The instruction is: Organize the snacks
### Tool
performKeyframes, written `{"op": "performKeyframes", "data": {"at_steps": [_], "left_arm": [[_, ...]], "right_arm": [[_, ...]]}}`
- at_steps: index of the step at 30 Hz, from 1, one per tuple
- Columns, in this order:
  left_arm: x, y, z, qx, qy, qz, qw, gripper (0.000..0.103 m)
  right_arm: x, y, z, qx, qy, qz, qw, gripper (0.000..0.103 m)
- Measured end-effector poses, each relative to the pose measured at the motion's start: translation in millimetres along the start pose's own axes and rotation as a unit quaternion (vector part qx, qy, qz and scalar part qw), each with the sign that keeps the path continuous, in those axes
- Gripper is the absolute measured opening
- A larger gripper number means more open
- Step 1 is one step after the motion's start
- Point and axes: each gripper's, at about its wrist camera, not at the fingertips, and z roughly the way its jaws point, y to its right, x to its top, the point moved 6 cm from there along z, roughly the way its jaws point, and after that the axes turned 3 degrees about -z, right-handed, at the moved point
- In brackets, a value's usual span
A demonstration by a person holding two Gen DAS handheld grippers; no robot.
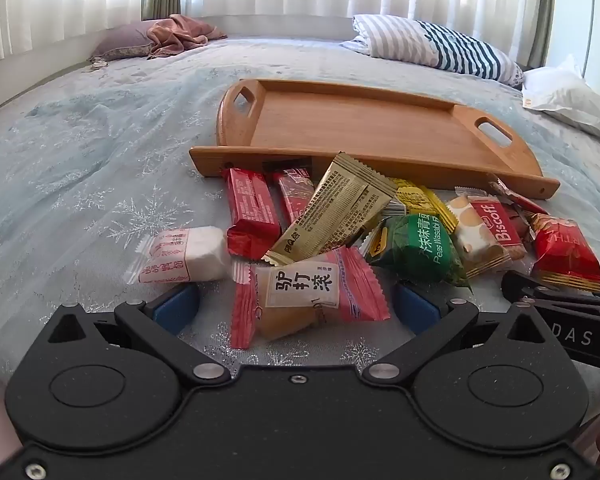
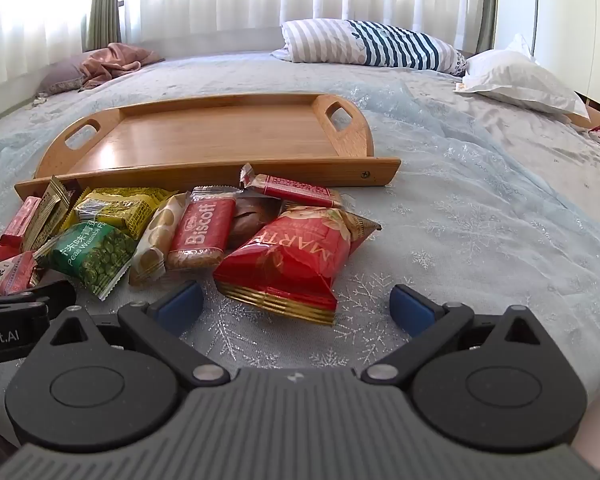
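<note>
Snacks [image 2: 188, 236] heaped against wooden tray [image 2: 204, 140]; striped pillow [image 2: 372, 44] beyond.

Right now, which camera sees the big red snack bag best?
The right wrist view: the big red snack bag lies whole, straight ahead of the open right gripper. The left wrist view shows only part of it at the far right edge, behind the other gripper.

snacks [image 1: 340, 224] heaped on bed [image 1: 100, 160], before tray [image 1: 360, 128].
</note>
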Motion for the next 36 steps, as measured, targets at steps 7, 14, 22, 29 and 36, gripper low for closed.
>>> {"op": "performKeyframes", "data": {"at_steps": [7,14,22,29,36], "left_arm": [[1.1,-0.6,0.6,-0.002,-0.003,-0.004,1.0000,0.103],[2.0,-5.4,0.4,-0.006,-0.009,-0.006,0.9999,0.103],[1.2,-3.2,1.9,-0.005,-0.010,-0.001,0.9999,0.103],[0.1,-1.3,1.8,-0.004,-0.009,0.002,0.9999,0.103],[0.3,-1.4,1.8,-0.004,-0.010,0.002,0.9999,0.103]], "right_arm": [[0.6,-0.3,0.2,0.001,0.000,-0.002,1.000,0.103],[-1.0,0.5,2.3,0.003,0.005,-0.006,1.000,0.103],[0.1,0.3,0.7,0.006,0.003,-0.008,1.000,0.103],[0.5,0.1,-0.1,0.006,0.005,-0.008,1.000,0.103],[0.4,-0.2,0.1,0.005,0.005,-0.009,1.000,0.103]]}}
